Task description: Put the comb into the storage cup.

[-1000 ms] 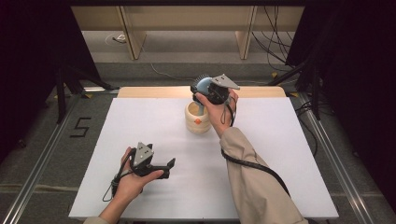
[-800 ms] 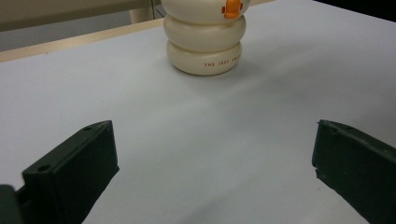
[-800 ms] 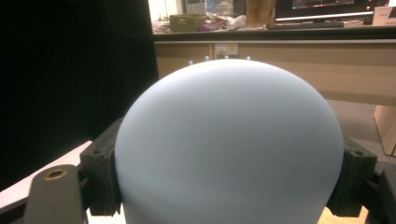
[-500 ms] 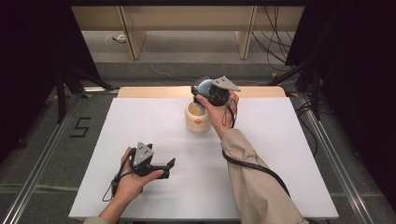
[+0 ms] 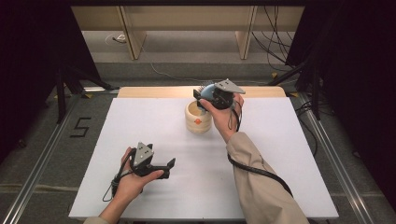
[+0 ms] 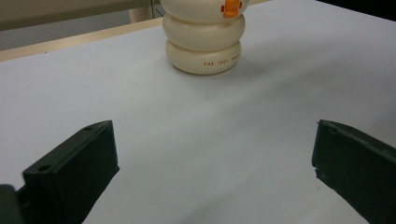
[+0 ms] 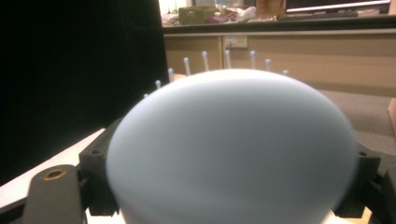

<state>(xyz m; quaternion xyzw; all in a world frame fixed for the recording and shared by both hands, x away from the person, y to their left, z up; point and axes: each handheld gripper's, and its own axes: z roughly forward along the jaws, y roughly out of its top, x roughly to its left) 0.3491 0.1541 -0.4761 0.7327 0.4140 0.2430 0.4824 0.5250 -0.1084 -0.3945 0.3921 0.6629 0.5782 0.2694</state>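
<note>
A cream ribbed jar with an orange spot stands upright on the white table top, toward its far middle. Just above and right of the jar's rim, my right gripper is shut on a pale blue domed thing. In the right gripper view that dome sits blurred between the jaws, with thin ball-tipped pins rising behind it. My left gripper rests on the table at the near left, jaws wide open and bare. The left gripper faces the jar from a distance.
A wooden strip runs along the table's far edge. Metal rails flank both sides, and a black "5" marks the floor at left. Cables and wooden furniture legs lie beyond the table.
</note>
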